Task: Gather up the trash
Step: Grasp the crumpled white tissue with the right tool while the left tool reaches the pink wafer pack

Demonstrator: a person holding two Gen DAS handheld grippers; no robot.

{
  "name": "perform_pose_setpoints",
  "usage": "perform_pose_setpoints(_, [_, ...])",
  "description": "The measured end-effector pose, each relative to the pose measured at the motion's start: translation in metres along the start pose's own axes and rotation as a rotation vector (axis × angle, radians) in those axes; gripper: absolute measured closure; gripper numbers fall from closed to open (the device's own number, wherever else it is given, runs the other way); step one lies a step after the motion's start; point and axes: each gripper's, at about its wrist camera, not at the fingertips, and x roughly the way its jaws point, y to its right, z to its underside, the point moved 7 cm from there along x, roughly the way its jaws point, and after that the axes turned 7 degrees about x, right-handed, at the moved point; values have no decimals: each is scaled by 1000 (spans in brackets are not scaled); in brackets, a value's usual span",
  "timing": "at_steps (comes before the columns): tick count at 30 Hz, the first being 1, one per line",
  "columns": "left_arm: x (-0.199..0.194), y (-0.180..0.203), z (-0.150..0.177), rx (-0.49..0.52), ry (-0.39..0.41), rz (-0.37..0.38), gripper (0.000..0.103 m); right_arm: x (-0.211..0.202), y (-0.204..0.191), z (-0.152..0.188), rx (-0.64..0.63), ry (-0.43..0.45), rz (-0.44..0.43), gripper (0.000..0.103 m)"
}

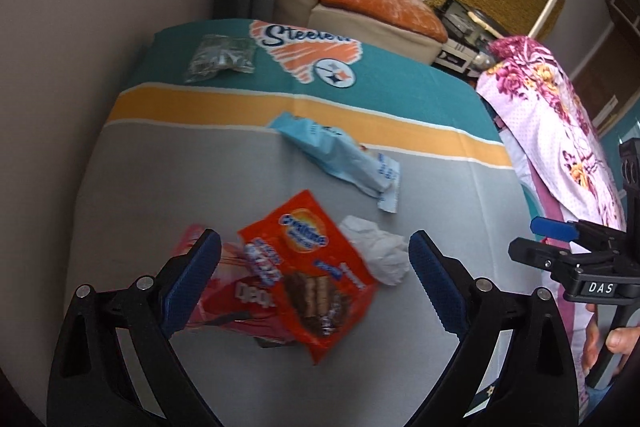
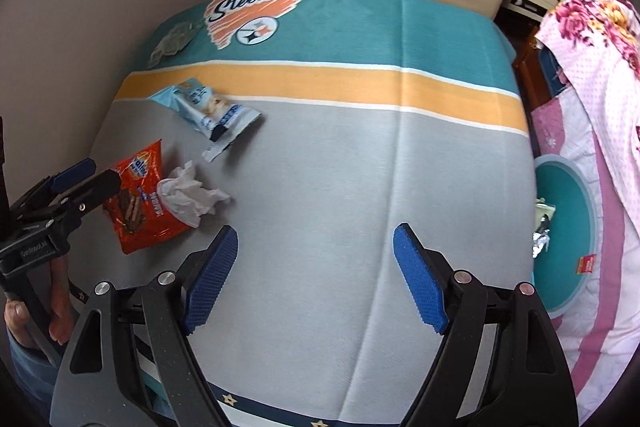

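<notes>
Orange wrapper (image 1: 316,275) lies between the wide-open fingers of the left hand-held gripper (image 1: 315,254), untouched.

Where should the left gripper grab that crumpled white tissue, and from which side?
Take the crumpled tissue by its raised middle, coming straight down from above. It stands higher than the flat orange wrapper it touches, so the open left gripper could pinch its folds without snagging the wrapper.
</notes>
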Motion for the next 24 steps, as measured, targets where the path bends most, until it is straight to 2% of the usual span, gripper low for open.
perform_pose_setpoints(5, [2, -42, 1, -78, -4, -34, 8, 29, -39, -4, -40, -51, -56, 27])
perform_pose_setpoints(9, [7, -56, 7, -106, -17, -46, 8, 47, -64, -6, -78, -71, -81, 28])
perform_pose_setpoints(12, [11, -61, 8, -116, -26, -49, 8, 58, -76, -9, -92, -90, -106, 37])
perform_pose_setpoints(16, [16, -62, 8, -117, -36, -51, 8, 69, -83, -10, -93, -110, -138, 42])
perform_pose_setpoints(20, [21, -58, 6, -113, -43, -52, 8, 80, -84, -8, -90, -142, -180, 63])
perform_pose_setpoints(23, [25, -54, 4, -108, -49, -51, 8, 82, -81, -7, -79, -154, -203, 88])
perform_pose_setpoints(24, [26, -52, 4, -108, -49, -49, 8, 81, -80, -7, -75, -147, -206, 88])
